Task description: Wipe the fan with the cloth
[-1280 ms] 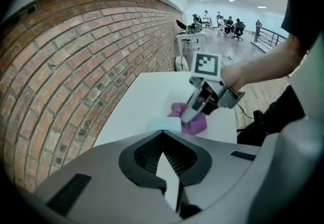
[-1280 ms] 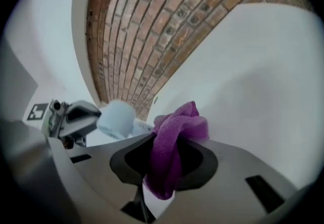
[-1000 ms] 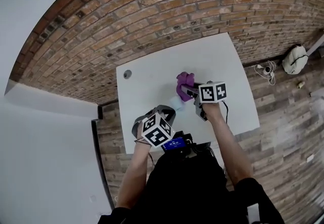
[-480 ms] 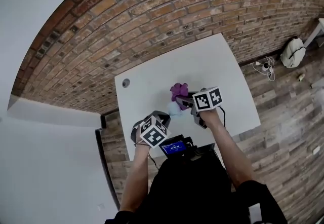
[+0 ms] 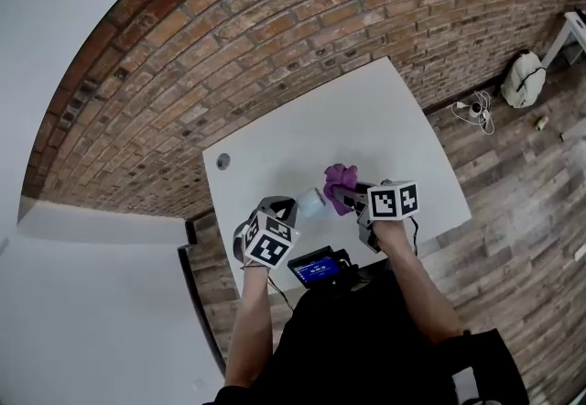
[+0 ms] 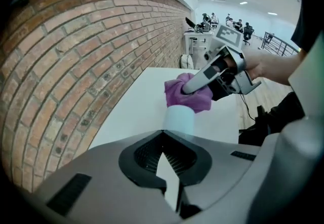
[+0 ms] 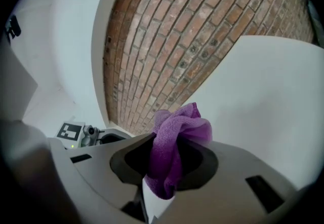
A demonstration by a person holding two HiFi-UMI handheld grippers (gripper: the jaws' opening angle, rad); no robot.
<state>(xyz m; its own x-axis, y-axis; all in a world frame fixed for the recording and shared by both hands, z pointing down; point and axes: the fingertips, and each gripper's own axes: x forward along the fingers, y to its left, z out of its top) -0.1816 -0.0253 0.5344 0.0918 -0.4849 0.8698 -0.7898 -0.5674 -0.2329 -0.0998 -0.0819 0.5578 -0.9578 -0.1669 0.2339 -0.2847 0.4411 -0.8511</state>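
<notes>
Cloth (image 7: 174, 149) pinched in right tongs (image 6: 190, 86) touching fan (image 6: 178, 119), left tongs (image 6: 162, 134) pressed together, table (image 6: 144, 104), brick wall (image 6: 76, 66)

Right tool (image 7: 174, 153) grips a bunched purple cloth (image 7: 178, 127), seemingly over the white table (image 7: 273, 96).

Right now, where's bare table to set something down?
The far half of the table, between the grommet hole and the brick wall, is bare. So is the right strip beyond the right gripper. The near edge is crowded with the fan, purple cloth, left gripper and a blue-screen device.
</notes>
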